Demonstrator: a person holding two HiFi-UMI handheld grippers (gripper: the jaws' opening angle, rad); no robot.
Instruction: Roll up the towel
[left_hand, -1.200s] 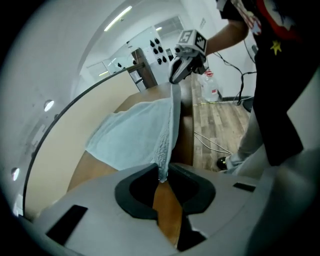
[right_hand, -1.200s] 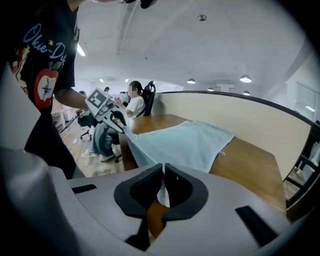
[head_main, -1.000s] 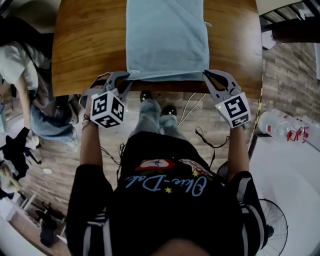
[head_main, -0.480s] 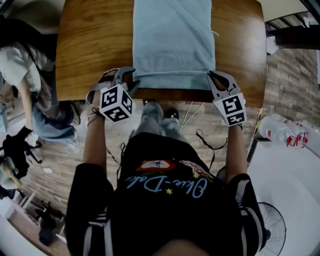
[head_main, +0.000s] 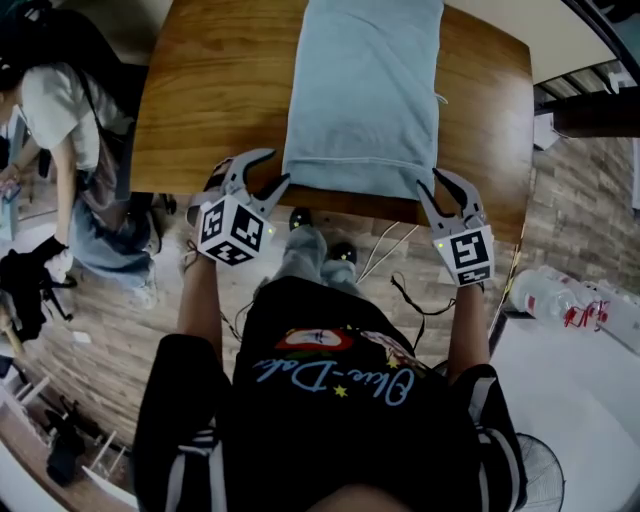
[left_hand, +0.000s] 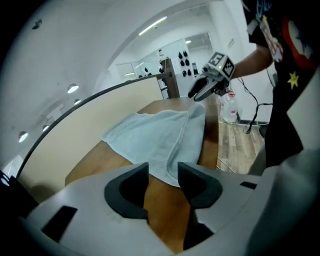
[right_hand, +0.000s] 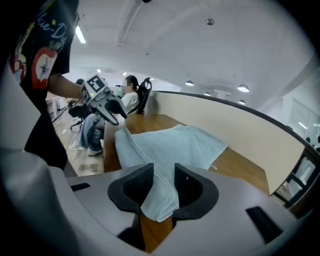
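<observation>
Head view: the towel (head_main: 365, 100) is laid flat on the wooden table (head_main: 210, 90), stretched away from both grippers. Its near edge is set between them, at the table's near side. The left gripper (head_main: 275, 168) is held at the towel's near left corner, and the right gripper (head_main: 432, 180) at its near right corner. Both jaw pairs are seen spread, released.

Left gripper view: the left gripper (left_hand: 163, 170) is released, and its jaws have just been opening. The towel (left_hand: 155, 137) corner is seen at the jaw tips, reaching into the gap but not pinched. Bare table (left_hand: 95, 160) wood is shown in the rest of the gap. The towel is spread ahead of the jaws, with a ridge running along its edge toward the right gripper (left_hand: 207, 87), which is held at the far end of that edge.

Right gripper view: the right gripper (right_hand: 163, 172) is also let go, and its jaws have just been opening. The towel (right_hand: 170, 145) corner is lying loose in the gap between the pads, not squeezed. Whether a pad is brushed cannot be told. The left gripper (right_hand: 107, 107) is seen beyond, at the other end of the near edge.
</observation>
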